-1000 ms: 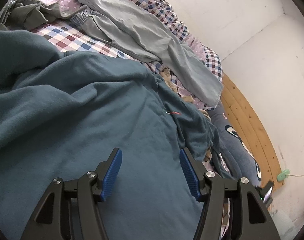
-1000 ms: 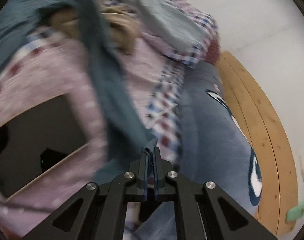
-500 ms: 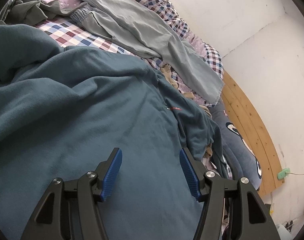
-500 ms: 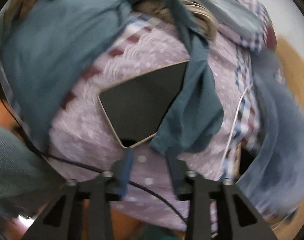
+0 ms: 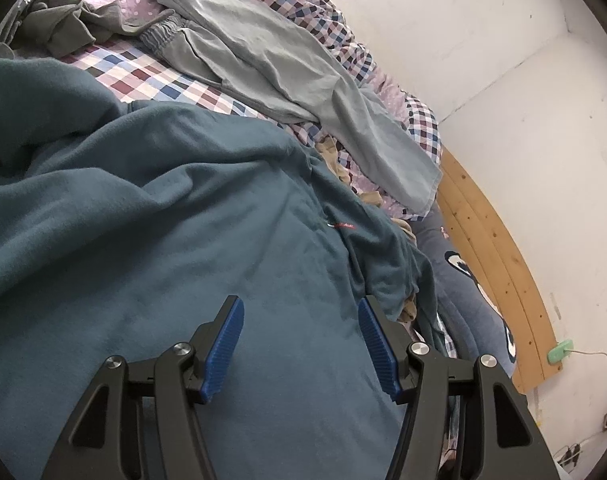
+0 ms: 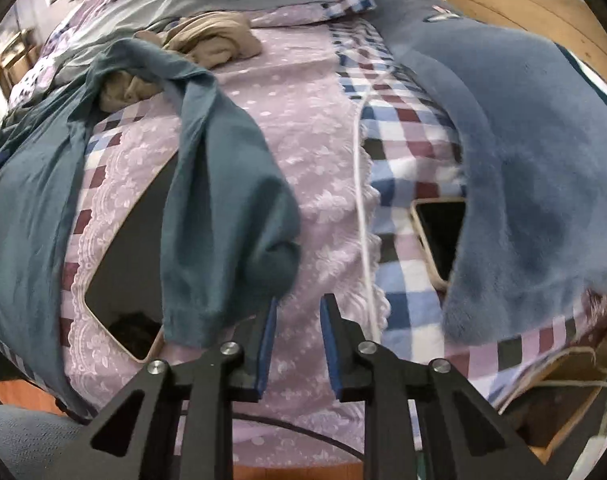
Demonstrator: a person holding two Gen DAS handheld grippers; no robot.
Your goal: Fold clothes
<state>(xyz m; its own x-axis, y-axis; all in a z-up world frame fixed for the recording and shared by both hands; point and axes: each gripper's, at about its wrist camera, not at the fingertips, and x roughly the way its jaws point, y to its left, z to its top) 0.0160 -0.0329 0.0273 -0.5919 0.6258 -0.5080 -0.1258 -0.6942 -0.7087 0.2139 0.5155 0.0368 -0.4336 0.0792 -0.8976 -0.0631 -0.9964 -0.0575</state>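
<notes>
A large teal sweatshirt lies spread and rumpled over the bed. My left gripper hovers just above its body, open, with nothing between the blue pads. In the right wrist view one teal sleeve trails down across a dark tablet on the lilac bedding. My right gripper stands open just below the sleeve's cuff and holds nothing. Light grey trousers lie further back on the checked bedspread.
A dark grey garment is bunched at the back left. Beige cloth lies beside the sleeve. A blue plush blanket half covers a phone. A white cable crosses the bedding. A wooden headboard runs along the wall.
My right gripper let go of the teal sleeve, opened and drew back; the sleeve now lies across the tablet. The left gripper stayed open and shifted slightly over the sweatshirt.
</notes>
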